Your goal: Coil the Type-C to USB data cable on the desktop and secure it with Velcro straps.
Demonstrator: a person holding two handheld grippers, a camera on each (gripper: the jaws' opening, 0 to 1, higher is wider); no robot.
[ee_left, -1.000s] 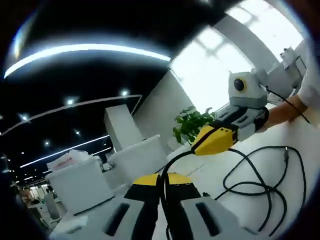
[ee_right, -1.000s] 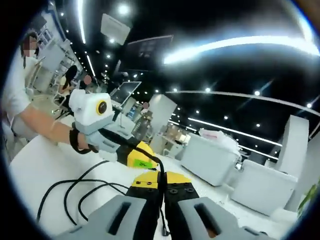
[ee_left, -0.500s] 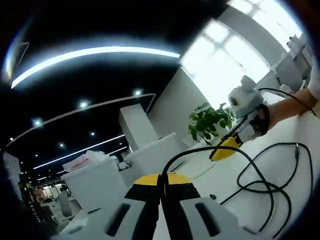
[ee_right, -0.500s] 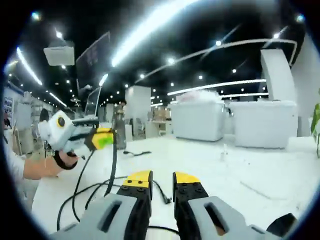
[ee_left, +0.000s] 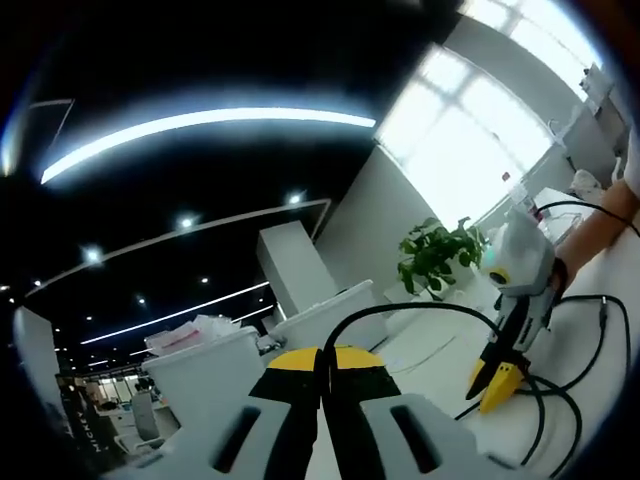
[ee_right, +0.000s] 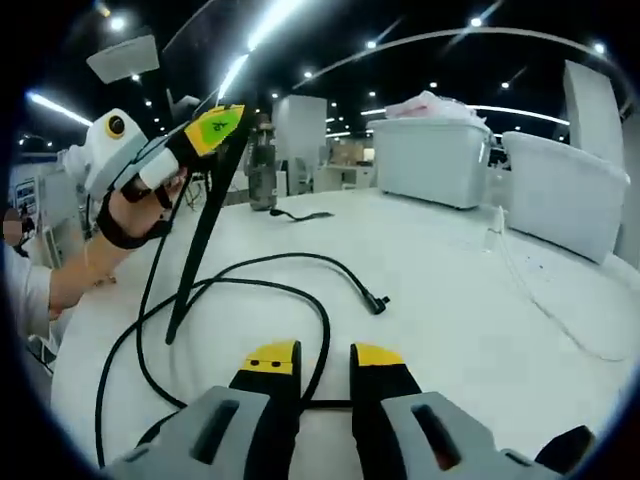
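1. The left gripper [ee_left: 322, 372] is clamped on the black data cable [ee_right: 255, 290]; in the left gripper view the cord runs between its closed yellow-tipped jaws and arcs away to the right. In the right gripper view the same gripper [ee_right: 215, 125] is raised above the white desktop [ee_right: 450, 260], apparently so the cable hangs free and its slack can be gathered.

2. Most of the cable lies in loose, uneven loops on the desktop, with one plug end [ee_right: 378, 303] lying flat near the middle of the table. No tight coil is formed, so the task looks to be at an early stage.

3. The right gripper [ee_right: 323, 357] has its jaws parted with nothing between them, low over the desktop just above a stretch of cord. In the left gripper view it [ee_left: 500, 375] points tips-down at the loops, a posture that suggests it is lining up for a fresh grasp.

4. No Velcro strap can be made out. A dark bottle [ee_right: 263, 165] and white storage bins [ee_right: 432, 160] stand at the table's far edge, well apart from the cable.
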